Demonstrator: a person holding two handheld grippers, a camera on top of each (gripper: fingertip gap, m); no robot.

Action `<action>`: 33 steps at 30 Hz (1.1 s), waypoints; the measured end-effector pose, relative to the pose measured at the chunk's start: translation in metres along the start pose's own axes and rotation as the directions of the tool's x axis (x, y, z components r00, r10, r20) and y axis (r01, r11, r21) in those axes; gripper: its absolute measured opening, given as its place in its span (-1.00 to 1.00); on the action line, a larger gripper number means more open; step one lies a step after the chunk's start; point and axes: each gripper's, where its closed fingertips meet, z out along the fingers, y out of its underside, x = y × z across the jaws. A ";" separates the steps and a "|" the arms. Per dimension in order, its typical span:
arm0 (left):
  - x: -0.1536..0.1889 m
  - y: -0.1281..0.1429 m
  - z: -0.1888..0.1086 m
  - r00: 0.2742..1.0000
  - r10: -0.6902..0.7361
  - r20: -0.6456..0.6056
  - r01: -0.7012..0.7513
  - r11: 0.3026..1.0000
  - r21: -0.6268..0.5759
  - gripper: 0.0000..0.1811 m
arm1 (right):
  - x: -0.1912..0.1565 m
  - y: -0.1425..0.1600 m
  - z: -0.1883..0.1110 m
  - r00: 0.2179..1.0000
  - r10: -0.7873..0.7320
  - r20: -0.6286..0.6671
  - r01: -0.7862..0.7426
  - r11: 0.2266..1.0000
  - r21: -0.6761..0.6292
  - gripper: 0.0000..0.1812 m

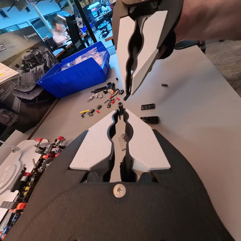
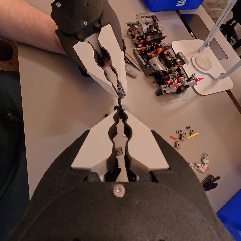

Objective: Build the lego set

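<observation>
Here, the labelled parts:
Left claw (image 1: 121,110): clamped on a small grey connector (image 2: 120,91).
Right claw (image 2: 120,112): pinching a black axle (image 2: 119,104), tip just beside the connector.
Table (image 1: 182,130): loose pieces, partly built car (image 2: 163,58).

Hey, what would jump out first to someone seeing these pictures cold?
Two grippers meeting tip to tip over the table: the right gripper pinches a black axle, the left gripper a grey connector. Right of them sits the half-built model, loose parts scattered nearby, by a blue bin.
</observation>
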 end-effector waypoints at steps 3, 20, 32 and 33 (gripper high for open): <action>0.000 0.001 0.000 1.000 -0.011 -0.009 0.011 1.000 0.006 -0.94 | -0.001 -0.003 0.002 1.000 -0.019 0.006 0.019 1.000 0.004 -0.99; 0.005 -0.001 0.000 0.999 0.026 -0.022 -0.026 1.000 0.000 -0.94 | 0.002 0.000 0.009 0.986 -0.155 -0.059 0.149 0.985 -0.089 -0.99; 0.010 0.014 0.006 0.978 0.208 0.006 -0.204 0.963 -0.173 -0.95 | 0.002 0.013 0.014 0.923 -0.359 -0.137 0.306 0.902 -0.304 -0.99; 0.010 0.015 0.006 0.975 0.222 0.003 -0.218 0.958 -0.185 -0.95 | 0.001 0.014 0.015 0.919 -0.368 -0.139 0.311 0.896 -0.316 -0.99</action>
